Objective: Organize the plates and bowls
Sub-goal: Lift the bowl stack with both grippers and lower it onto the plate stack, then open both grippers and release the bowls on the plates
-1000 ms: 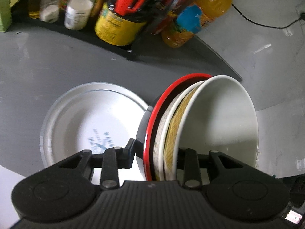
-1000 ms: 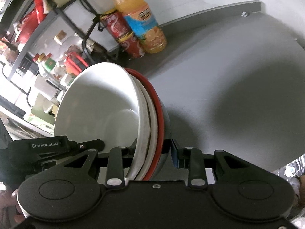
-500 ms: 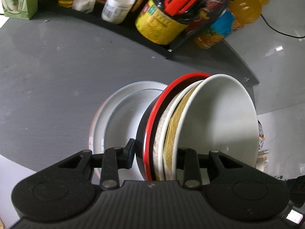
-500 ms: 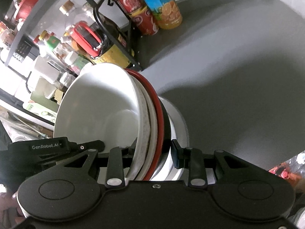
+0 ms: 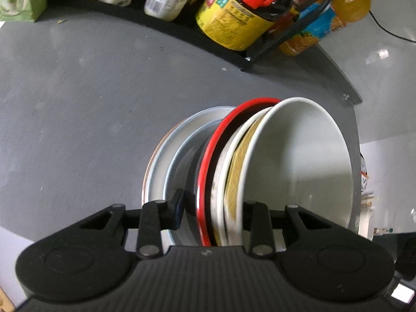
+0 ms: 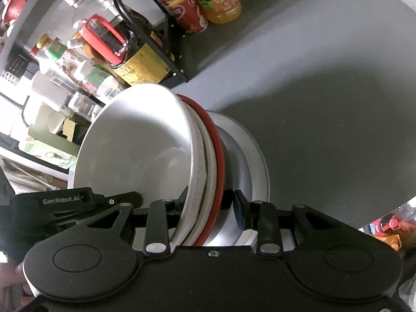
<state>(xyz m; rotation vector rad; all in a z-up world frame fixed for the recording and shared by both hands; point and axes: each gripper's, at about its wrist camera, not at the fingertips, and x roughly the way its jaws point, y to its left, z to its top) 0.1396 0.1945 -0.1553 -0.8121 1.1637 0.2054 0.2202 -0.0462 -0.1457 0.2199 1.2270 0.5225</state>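
A nested bowl stack is tipped on its side: a white bowl (image 5: 299, 161) innermost, a yellow-patterned bowl (image 5: 234, 171), and a black bowl with a red rim (image 5: 208, 161) outermost. My left gripper (image 5: 213, 208) is shut on one side of the stack's rims. My right gripper (image 6: 210, 206) is shut on the opposite side, around the white bowl (image 6: 135, 150) and red rim (image 6: 219, 161). Directly beneath the stack a white plate (image 5: 166, 161) lies on the grey counter; I cannot tell whether the bowls touch it. The same plate (image 6: 257, 166) shows in the right wrist view.
A black wire rack along the counter's back holds a yellow-labelled jug with a red handle (image 5: 234, 18), jars and bottles. An orange juice bottle (image 5: 345, 2) and red cans (image 6: 187, 13) stand beside it. The counter's edge (image 5: 348, 83) runs close on the right. A hand (image 6: 10, 286) shows at lower left.
Both grippers carried the bowl stack sideways over the white plate, which was out to the left and now sits under the stack. The grip on the bowls is unchanged.
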